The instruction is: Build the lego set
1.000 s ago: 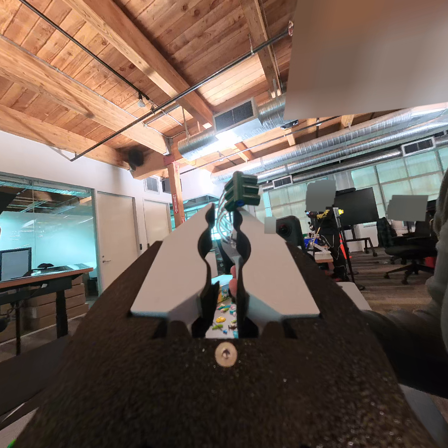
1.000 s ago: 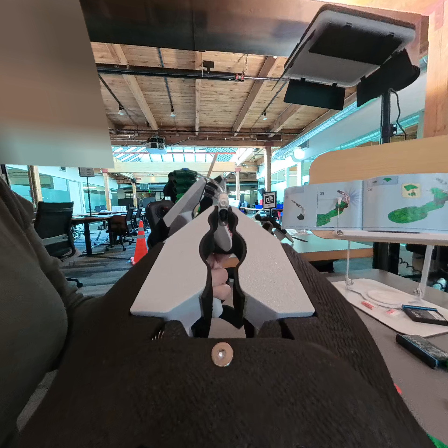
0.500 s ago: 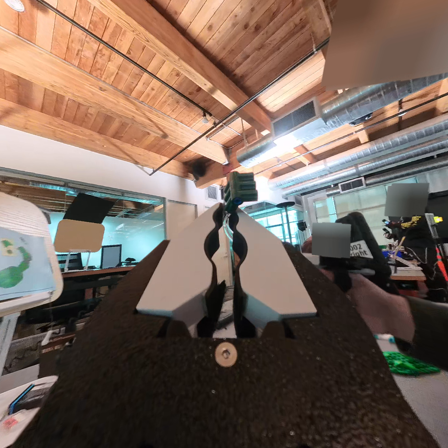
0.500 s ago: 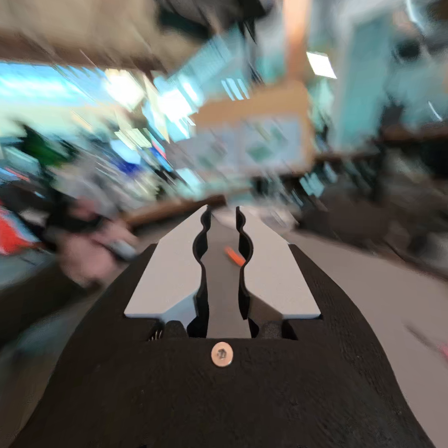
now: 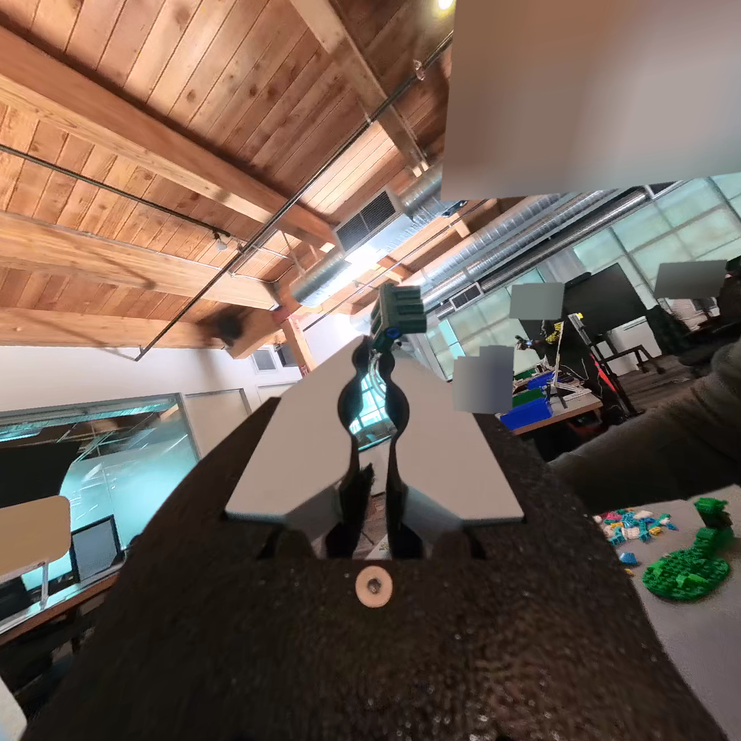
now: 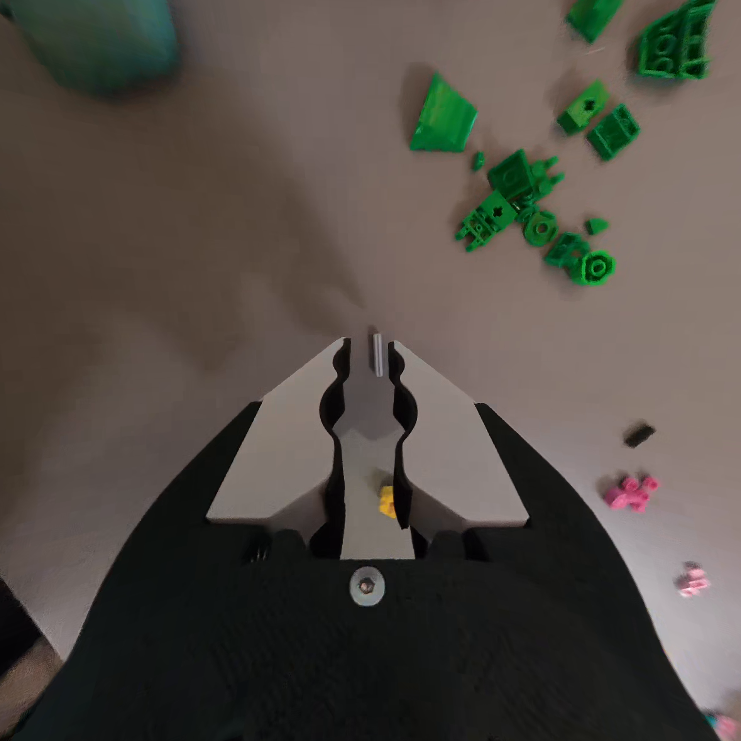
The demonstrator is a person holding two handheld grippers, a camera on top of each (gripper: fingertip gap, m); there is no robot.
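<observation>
Lego pieces lie scattered on the grey table (image 6: 200, 240): a cluster of loose green bricks (image 6: 521, 200) far right of the right gripper (image 6: 369, 345), pink pieces (image 6: 629, 493) nearer on the right, and a small yellow piece (image 6: 387, 506) seen between its fingers. That right gripper points straight down with its jaws parted and holding nothing, a thin grey bar (image 6: 377, 355) lying on the table in the gap at its tips. The left gripper (image 5: 375, 353) is raised toward the wooden ceiling, pinched tight on a dark green brick assembly (image 5: 399, 310) with a blue pin beneath, while a green build on a round base (image 5: 677, 569) rests on the table at lower right.
</observation>
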